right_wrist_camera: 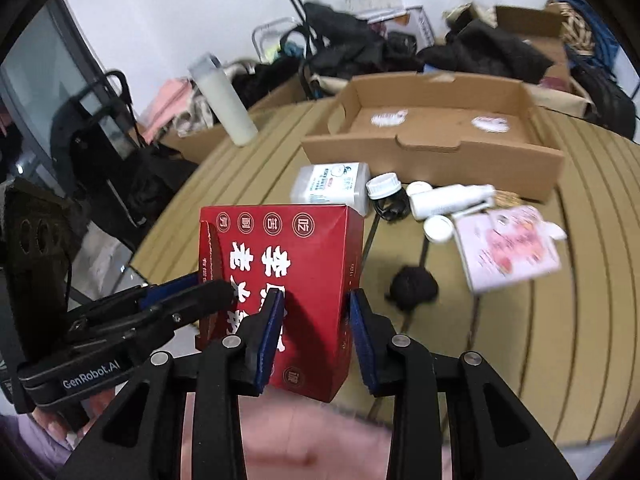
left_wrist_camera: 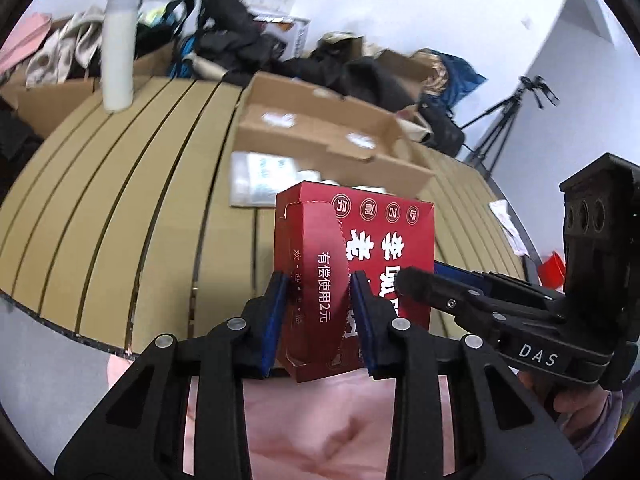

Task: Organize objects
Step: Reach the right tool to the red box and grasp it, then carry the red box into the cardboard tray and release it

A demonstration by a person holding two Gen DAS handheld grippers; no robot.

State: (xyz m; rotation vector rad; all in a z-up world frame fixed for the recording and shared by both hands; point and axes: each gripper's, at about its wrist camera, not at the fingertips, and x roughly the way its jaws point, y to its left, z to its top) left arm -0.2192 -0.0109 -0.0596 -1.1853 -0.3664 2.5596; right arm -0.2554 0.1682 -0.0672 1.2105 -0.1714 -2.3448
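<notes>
The slatted tan bench (right_wrist_camera: 520, 320) carries an open cardboard tray (right_wrist_camera: 436, 148) at its far side, with a white bottle (right_wrist_camera: 224, 100) standing well to the tray's left. Raised above the near edge is a red carton (right_wrist_camera: 280, 280), with small bottles and a pink packet just behind it. The left hand-held gripper (left_wrist_camera: 318, 312) pinches its narrow side flap, and the right hand-held gripper (right_wrist_camera: 314, 320) clamps the opposite end.
</notes>
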